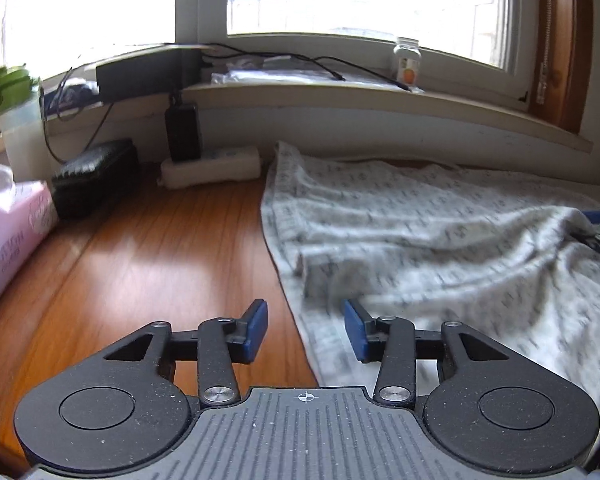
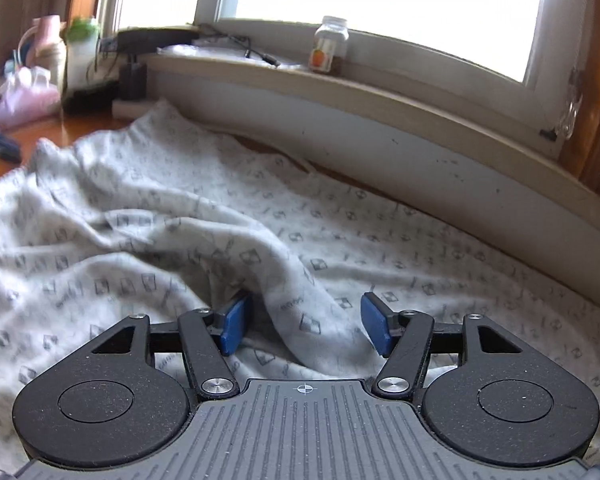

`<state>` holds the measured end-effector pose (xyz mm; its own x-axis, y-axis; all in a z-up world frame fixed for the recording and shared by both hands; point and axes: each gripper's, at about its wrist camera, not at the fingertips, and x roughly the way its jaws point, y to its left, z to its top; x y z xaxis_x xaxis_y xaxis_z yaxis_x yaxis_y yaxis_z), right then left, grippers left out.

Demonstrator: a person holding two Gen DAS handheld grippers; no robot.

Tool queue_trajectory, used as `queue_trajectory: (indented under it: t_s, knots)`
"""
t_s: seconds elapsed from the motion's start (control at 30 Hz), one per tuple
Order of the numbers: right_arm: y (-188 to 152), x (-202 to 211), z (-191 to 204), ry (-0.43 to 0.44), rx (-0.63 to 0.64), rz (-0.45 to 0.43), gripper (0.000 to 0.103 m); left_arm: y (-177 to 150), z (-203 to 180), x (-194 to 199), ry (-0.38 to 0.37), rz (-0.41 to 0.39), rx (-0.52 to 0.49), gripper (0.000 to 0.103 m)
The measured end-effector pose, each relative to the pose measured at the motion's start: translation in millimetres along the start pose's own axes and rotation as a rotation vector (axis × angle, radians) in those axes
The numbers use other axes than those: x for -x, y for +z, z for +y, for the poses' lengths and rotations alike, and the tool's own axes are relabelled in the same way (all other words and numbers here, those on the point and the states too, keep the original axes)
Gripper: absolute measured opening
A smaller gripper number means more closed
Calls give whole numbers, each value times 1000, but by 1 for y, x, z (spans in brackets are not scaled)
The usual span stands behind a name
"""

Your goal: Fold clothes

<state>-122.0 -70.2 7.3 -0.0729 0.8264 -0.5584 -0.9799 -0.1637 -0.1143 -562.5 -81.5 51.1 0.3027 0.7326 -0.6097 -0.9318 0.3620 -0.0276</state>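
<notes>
Left claw (image 1: 306, 330) jaws apart, nothing gripped — hovering at the left hem of the patterned garment (image 1: 440, 232). Right claw (image 2: 306, 326) jaws apart too, a raised fold lying loose between them. Garment spread rumpled on the wooden tabletop (image 1: 160, 248) under the windowsill (image 1: 380, 96).

A pale grey knit garment (image 2: 188, 216) carries a repeating print of small dark grey squares and marks. It lies on a glossy orange-brown wooden tabletop (image 1: 160, 248). The black grippers have blue fingers (image 1: 256, 330). The soft tissue pack (image 1: 8, 236) is pink.
</notes>
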Motion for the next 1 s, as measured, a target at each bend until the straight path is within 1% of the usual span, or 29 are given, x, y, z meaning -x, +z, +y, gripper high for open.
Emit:
queue_trajectory:
  t_s: [0.13,0.2,0.27,0.3,0.33,0.37,0.4,0.47,0.5,0.53,0.6,0.63,0.67,0.7,0.73,0.83,0.87,0.9,0.97,1.0]
  knots:
    - [-1,-3,-11,21,-71,18,65,-17,-10,18,-27,29,-14,46]
    - [0,-3,-10,16,-68,18,65,-22,-15,22,-41,43,-21,46]
    - [-1,-2,-7,11,-57,17,65,-27,-22,23,-52,39,-39,42]
    - [0,-2,-7,9,-55,16,65,-28,-25,24,-53,31,-49,22]
    - [0,-2,-7,8,-54,15,65,-29,-28,25,-56,24,-56,12]
    - [0,-2,-7,8,-54,15,65,-27,-29,27,-65,19,-52,9]
    - [0,-2,-8,9,-55,15,65,-21,-29,32,-44,-8,-67,8]
    - [-1,-2,-9,12,-60,21,65,4,-11,49,14,-81,-58,8]
    - [-1,-2,-10,17,-62,21,65,16,-4,56,40,-112,-56,9]
    - [-1,-2,-10,23,-63,23,65,26,-2,58,53,-109,-71,11]
    - [-1,-3,-10,35,-63,29,66,43,0,61,78,-101,-103,24]
    - [-1,-4,-10,38,-64,32,68,45,-3,61,84,-98,-129,24]
    - [-1,-4,-11,39,-68,33,69,43,-4,61,74,-86,-127,28]
    - [-1,-4,-12,38,-73,34,70,40,-4,61,66,-75,-123,35]
    - [-1,-5,-12,39,-77,35,70,35,-3,60,61,-62,-110,37]
    - [-1,-4,-11,34,-73,28,70,13,1,59,46,-10,-71,40]
    - [-1,-2,-9,26,-63,20,70,5,2,60,52,10,-71,40]
    - [-1,0,-7,18,-53,11,70,-3,3,61,57,30,-72,42]
    - [-1,5,-2,2,-28,-9,70,-17,3,65,46,58,-72,45]
    - [1,10,3,-6,-10,-23,70,-21,2,69,30,68,-67,46]
